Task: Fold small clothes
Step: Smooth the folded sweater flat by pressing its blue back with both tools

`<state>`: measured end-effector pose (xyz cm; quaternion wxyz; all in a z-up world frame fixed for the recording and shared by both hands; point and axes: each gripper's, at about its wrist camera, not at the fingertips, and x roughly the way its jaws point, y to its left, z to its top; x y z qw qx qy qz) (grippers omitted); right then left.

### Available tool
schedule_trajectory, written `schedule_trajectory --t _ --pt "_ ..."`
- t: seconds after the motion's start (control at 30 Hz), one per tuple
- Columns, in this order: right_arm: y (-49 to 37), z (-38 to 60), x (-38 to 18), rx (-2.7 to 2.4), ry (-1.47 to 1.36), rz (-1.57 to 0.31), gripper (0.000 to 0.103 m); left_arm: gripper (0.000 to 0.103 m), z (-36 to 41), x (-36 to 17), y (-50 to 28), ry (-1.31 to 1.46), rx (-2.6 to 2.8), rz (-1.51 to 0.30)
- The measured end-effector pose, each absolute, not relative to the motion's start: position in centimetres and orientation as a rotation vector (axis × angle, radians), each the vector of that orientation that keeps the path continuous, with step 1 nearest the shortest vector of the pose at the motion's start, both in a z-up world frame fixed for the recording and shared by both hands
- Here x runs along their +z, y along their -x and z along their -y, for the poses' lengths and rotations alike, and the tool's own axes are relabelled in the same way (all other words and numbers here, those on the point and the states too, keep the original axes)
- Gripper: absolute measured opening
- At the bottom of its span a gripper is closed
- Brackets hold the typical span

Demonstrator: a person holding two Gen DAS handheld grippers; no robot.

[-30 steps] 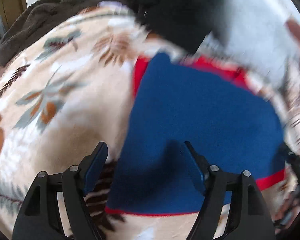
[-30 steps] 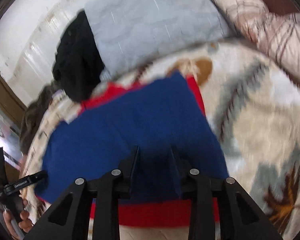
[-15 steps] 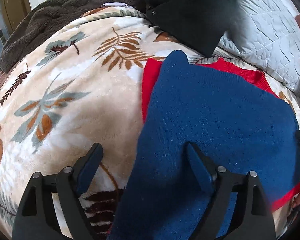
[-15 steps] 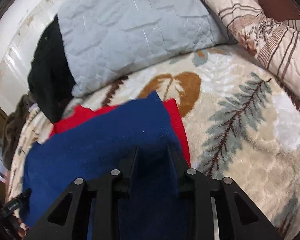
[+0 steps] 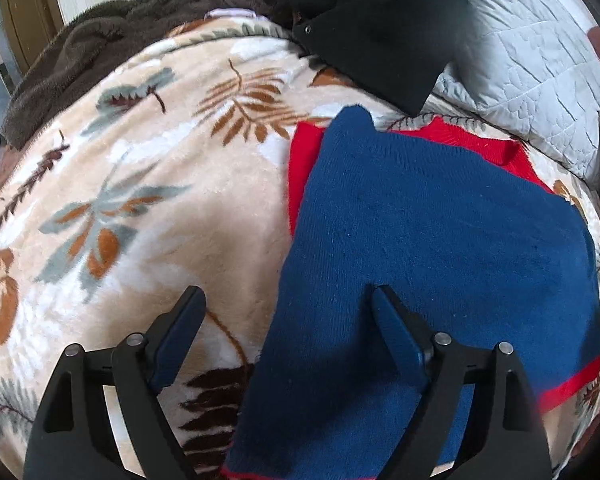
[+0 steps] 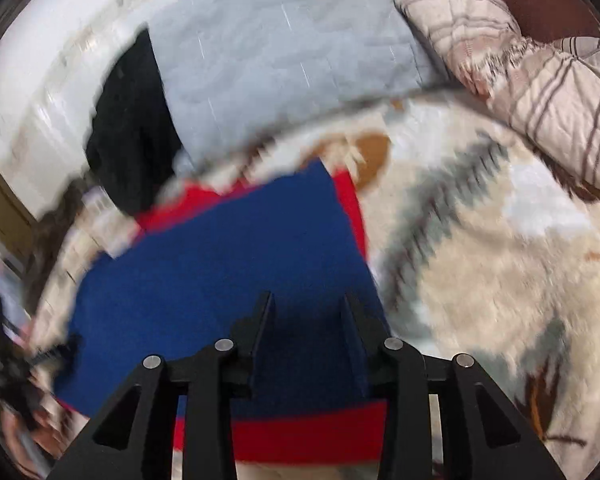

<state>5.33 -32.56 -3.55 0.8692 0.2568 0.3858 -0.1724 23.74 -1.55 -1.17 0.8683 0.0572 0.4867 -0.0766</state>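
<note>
A small blue knit garment with red trim (image 5: 432, 240) lies folded over on a cream leaf-print blanket (image 5: 148, 216); red edges show at its far side and near hem. It also shows in the right wrist view (image 6: 228, 264), blurred. My left gripper (image 5: 288, 312) is open wide, straddling the garment's left edge just above it. My right gripper (image 6: 306, 316) is partly open over the garment's near right part, holding nothing. The left gripper also shows in the right wrist view (image 6: 16, 364), at the far left, blurred.
A black garment (image 5: 380, 28) and a brown fleece (image 5: 100, 44) lie at the blanket's far side. A grey quilted pillow (image 5: 532, 56) lies far right. A striped beige pillow (image 6: 540, 92) lies at the right in the right wrist view.
The left gripper has held almost still over the garment's left edge. The right wrist view has swung back and down over the garment's near hem, blurring with motion.
</note>
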Motion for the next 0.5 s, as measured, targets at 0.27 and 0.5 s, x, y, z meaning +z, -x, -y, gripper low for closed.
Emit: schedule_trajectory --t 0.27,0.5 --pt "-5.2 37.2 -1.3 -0.387 -0.747 -0.686 0.044 0.086 -4.4 -0.2 -26.0 0.119 -0.115 -1.031" --pt "-10.4 39.4 -3.3 -0.380 -0.824 -0.694 0.044 0.086 -3.8 -1.8 -27.1 0.251 -0.253 -1.103"
